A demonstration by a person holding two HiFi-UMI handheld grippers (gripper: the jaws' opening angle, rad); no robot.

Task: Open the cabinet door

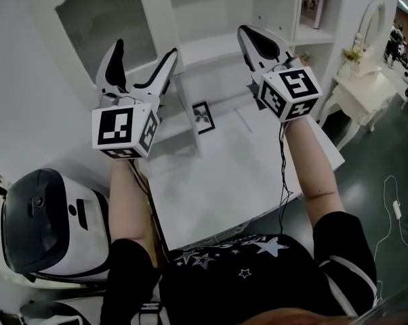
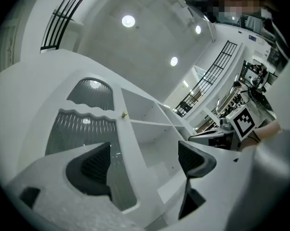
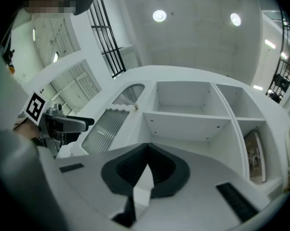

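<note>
The white cabinet door (image 1: 102, 19) with a ribbed glass pane stands at the upper left, apparently swung out from the open shelves (image 1: 224, 46). Its small brass knob (image 2: 123, 114) shows on the door's edge (image 3: 135, 107). My left gripper (image 1: 146, 47) is open and held up in front of the door's lower edge, touching nothing; the door's lower corner shows between its fingers (image 2: 89, 170). My right gripper (image 1: 248, 36) is shut and empty, raised before the shelves. In the right gripper view its jaws (image 3: 145, 170) are closed together below the shelf board (image 3: 188, 119).
A white desk top (image 1: 217, 181) lies under both grippers, with a small framed picture (image 1: 202, 117) on it. A picture stands in the right shelf (image 1: 312, 2). A white dressing table (image 1: 363, 87) stands at right. A white-and-black machine (image 1: 41, 222) sits at lower left.
</note>
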